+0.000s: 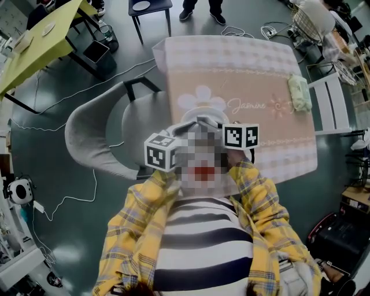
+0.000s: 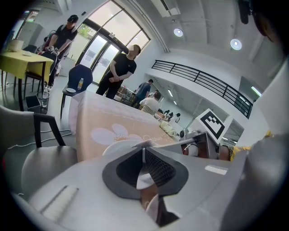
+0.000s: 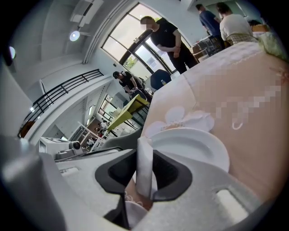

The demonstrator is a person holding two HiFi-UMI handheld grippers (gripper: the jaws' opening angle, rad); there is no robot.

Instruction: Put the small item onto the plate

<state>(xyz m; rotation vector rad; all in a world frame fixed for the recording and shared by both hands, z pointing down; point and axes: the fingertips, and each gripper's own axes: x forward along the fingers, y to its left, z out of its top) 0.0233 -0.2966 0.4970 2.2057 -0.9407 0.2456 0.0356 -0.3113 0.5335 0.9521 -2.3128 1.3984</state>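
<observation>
My right gripper [image 3: 145, 151] is shut on a small flat white item [image 3: 144, 164], which stands upright between its pads. Just beyond the jaws a white plate [image 3: 192, 149] lies on the pink flowered tablecloth [image 3: 244, 117]. In the left gripper view my left gripper [image 2: 144, 149] has its tips together and nothing clear between them, with the plate's rim [image 2: 118, 146] behind. In the head view both marker cubes [image 1: 160, 151] [image 1: 241, 136] hover at the table's near edge. A mosaic patch hides the jaws and most of the plate [image 1: 199, 121] there.
A pale green bundle [image 1: 299, 92] lies at the table's right side. A grey chair [image 1: 95, 136] stands left of the table. A yellow table [image 1: 40, 46], a dark stool [image 1: 150, 8], floor cables and people standing lie beyond.
</observation>
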